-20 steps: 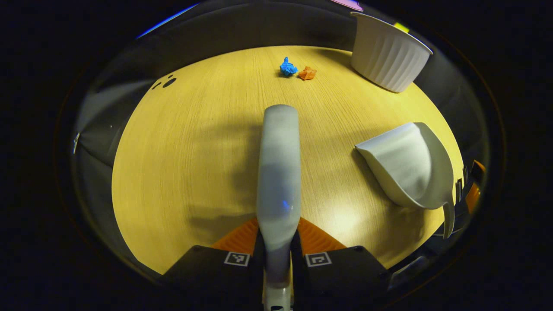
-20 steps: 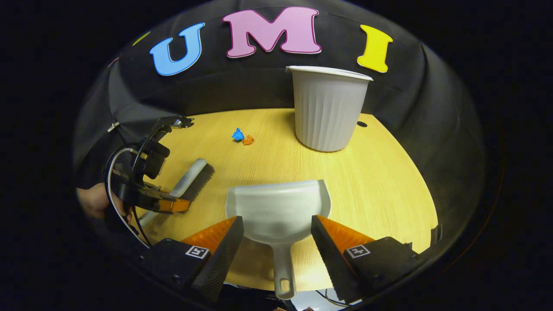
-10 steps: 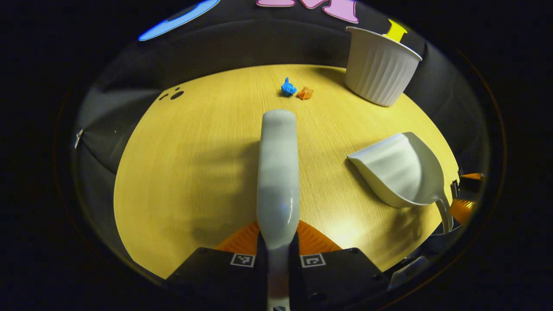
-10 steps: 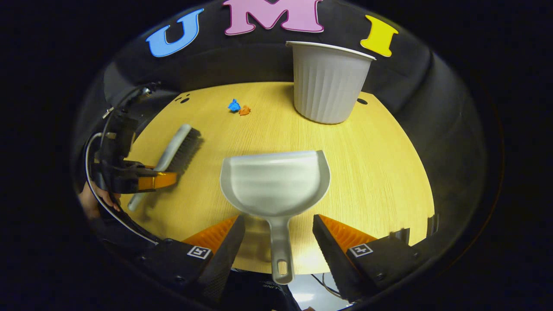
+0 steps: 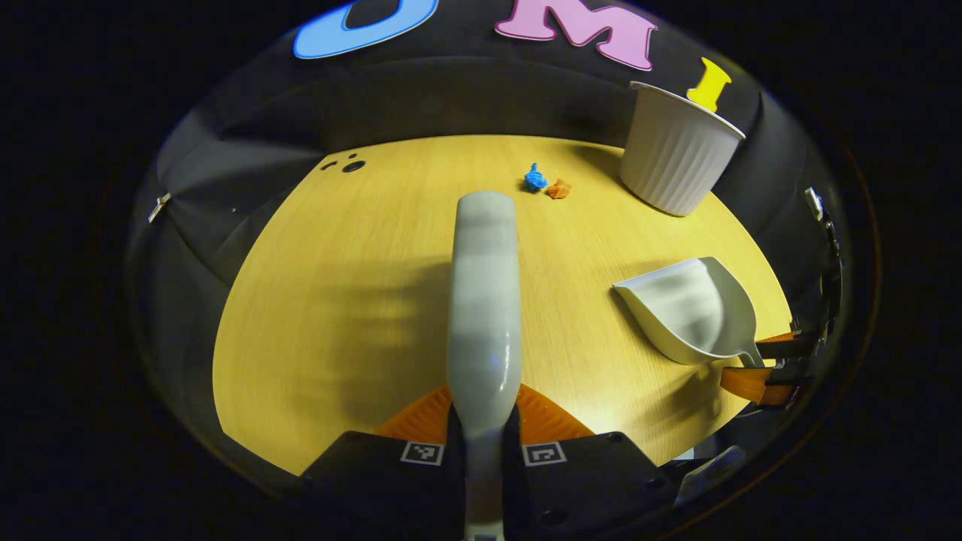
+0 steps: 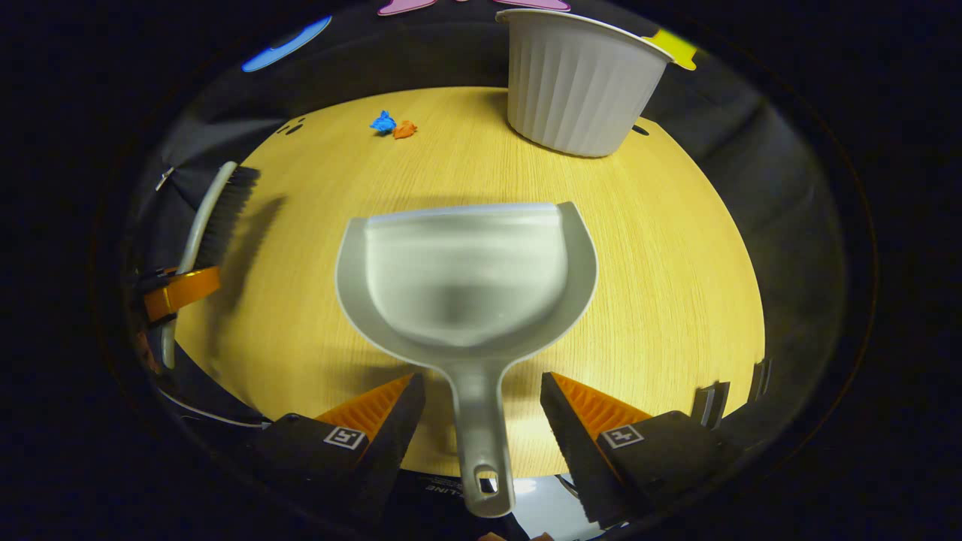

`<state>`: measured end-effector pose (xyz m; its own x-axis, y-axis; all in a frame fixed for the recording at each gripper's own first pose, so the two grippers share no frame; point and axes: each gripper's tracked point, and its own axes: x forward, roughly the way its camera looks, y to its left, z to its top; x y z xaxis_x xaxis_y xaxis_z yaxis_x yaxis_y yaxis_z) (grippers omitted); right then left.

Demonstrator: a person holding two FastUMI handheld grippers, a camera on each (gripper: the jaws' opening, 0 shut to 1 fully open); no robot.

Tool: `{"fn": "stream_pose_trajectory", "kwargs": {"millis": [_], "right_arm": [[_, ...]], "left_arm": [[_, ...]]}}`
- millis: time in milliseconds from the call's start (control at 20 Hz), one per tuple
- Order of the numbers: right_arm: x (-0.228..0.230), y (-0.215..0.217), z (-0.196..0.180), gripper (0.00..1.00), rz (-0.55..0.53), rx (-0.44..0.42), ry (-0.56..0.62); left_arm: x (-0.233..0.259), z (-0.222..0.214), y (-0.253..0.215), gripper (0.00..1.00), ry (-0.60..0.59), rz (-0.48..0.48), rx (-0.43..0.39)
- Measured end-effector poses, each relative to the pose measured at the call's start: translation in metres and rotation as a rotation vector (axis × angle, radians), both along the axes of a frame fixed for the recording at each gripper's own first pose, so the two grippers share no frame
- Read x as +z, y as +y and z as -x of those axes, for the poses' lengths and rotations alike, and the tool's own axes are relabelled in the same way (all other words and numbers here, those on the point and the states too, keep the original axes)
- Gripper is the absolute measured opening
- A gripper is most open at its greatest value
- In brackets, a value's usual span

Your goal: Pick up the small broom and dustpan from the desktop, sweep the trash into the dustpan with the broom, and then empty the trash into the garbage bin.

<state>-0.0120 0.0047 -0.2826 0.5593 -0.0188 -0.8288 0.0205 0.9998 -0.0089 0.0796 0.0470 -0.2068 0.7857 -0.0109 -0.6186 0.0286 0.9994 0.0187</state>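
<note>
My left gripper point(image 5: 484, 421) pinches the broom point(image 5: 483, 300) above the desktop point(image 5: 338, 300), while my right gripper point(image 6: 481, 406) stands spread astride the dustpan point(image 6: 466, 278) handle.

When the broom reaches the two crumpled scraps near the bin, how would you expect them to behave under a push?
The blue scrap and orange scrap look like small crumpled wads, so they are probably very light and may skitter or tumble ahead of the bristles. They lie close together on the smooth wooden desktop, so one stroke would likely move both. Being irregular, they probably will not roll far.
</note>
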Motion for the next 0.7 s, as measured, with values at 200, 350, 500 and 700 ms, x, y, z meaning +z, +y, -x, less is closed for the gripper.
{"fn": "stream_pose_trajectory", "kwargs": {"millis": [200, 350, 500, 700], "right_arm": [[-0.018, -0.004, -0.008, 0.95, 0.005, 0.016, 0.051], [-0.022, 0.002, -0.011, 0.81, -0.028, 0.037, 0.070], [-0.021, 0.005, -0.019, 0.66, -0.032, 0.052, 0.070], [-0.022, 0.007, -0.021, 0.42, -0.037, 0.103, 0.084]], "left_arm": [[-0.002, 0.005, 0.010, 0.24, 0.018, 0.009, 0.052], [-0.004, 0.000, 0.013, 0.24, 0.033, 0.008, 0.076], [-0.005, -0.006, 0.009, 0.24, 0.050, 0.021, 0.091], [-0.008, -0.022, 0.008, 0.24, 0.081, 0.022, 0.100]]}}
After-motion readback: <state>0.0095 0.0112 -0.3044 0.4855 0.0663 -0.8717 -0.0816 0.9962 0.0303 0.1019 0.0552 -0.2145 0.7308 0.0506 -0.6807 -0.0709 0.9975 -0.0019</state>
